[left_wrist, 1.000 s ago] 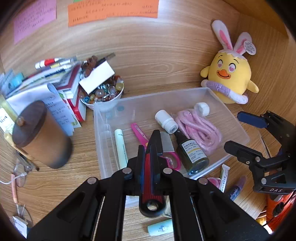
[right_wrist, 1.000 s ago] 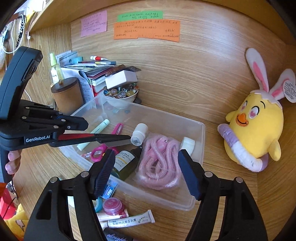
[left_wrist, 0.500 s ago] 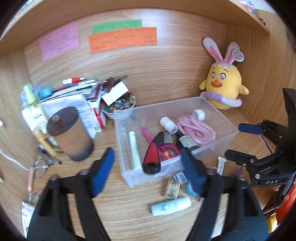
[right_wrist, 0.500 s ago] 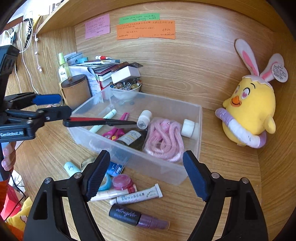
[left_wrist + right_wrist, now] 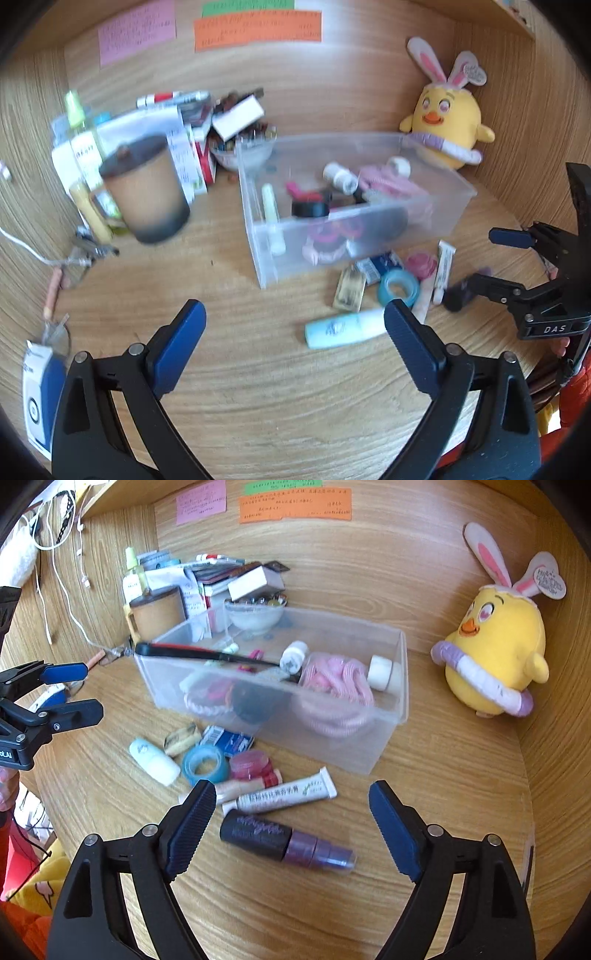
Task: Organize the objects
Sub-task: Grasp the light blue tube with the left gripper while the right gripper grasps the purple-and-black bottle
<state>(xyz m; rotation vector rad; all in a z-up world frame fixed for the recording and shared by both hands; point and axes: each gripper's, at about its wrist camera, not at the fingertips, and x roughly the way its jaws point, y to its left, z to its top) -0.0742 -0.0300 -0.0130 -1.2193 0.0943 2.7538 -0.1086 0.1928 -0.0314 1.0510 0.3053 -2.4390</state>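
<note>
Between items now: left hand-held gripper [image 5: 293,326] opening, empty; right hand-held gripper [image 5: 291,810] opening, empty, above dark purple bottle [image 5: 286,843]. Next, probably: lowering, closing on it, carrying to clear bin [image 5: 388,716].

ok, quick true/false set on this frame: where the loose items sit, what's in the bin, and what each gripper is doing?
1. The blue tape roll lies inside the clear bin. False: it lies on the desk in front of the bin.
2. The pink rope is in the bin. True.
3. The left gripper is shut on the red-handled tool. False: its jaws are opening with nothing between them; the tool rests across the bin.
4. The purple bottle lies on its side between the right gripper's fingers, untouched. True.
5. The yellow plush chick sits in the bin. False: it sits on the desk beside it.
</note>
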